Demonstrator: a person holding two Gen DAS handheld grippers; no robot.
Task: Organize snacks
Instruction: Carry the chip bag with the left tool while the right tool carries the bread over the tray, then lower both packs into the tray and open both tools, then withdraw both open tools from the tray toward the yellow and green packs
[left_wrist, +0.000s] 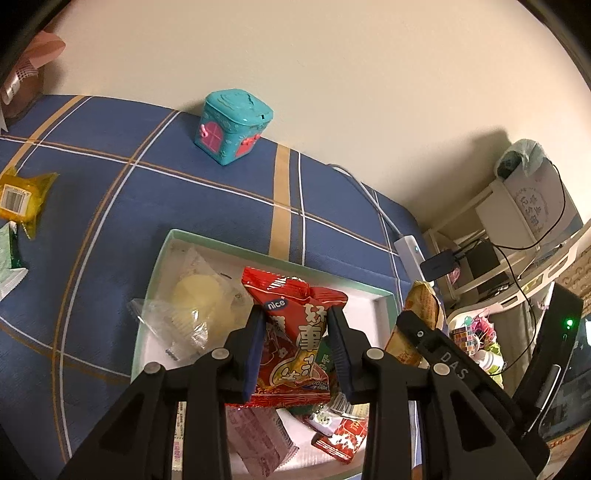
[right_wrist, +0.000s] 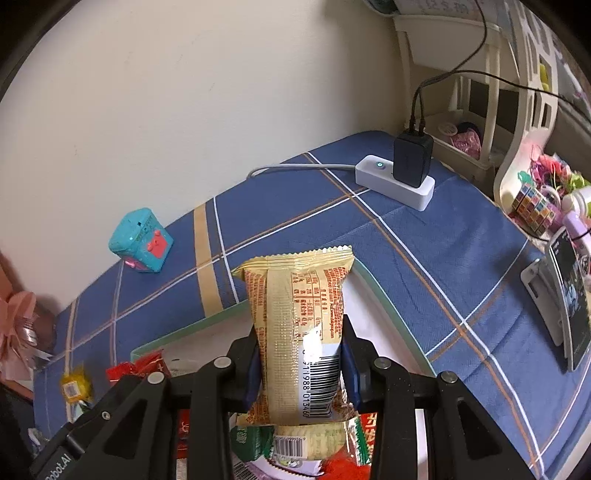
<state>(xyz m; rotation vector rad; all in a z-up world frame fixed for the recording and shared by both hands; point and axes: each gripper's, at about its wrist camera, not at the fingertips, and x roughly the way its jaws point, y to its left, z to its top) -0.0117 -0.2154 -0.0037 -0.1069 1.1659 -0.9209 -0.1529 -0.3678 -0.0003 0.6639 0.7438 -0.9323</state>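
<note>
My left gripper (left_wrist: 295, 314) is shut on a red snack packet (left_wrist: 295, 332) and holds it over the green-rimmed white tray (left_wrist: 159, 266). In the tray lie a clear-wrapped pale cake (left_wrist: 195, 306), a pink packet (left_wrist: 258, 439) and a small red packet (left_wrist: 343, 435). My right gripper (right_wrist: 300, 332) is shut on a tall yellow snack packet (right_wrist: 299, 332), held upright over the tray's far edge (right_wrist: 192, 325); it also shows in the left wrist view (left_wrist: 421, 314). Green and yellow packets (right_wrist: 295, 443) lie below it.
A teal toy box (left_wrist: 232, 127) stands by the wall on the blue plaid cloth (left_wrist: 110, 221). A yellow packet (left_wrist: 22, 199) and a green packet (left_wrist: 9, 258) lie at left. A white power strip with charger (right_wrist: 399, 177) sits at back right. A phone stand (right_wrist: 565, 306) and cluttered shelves (right_wrist: 535, 199) are at right.
</note>
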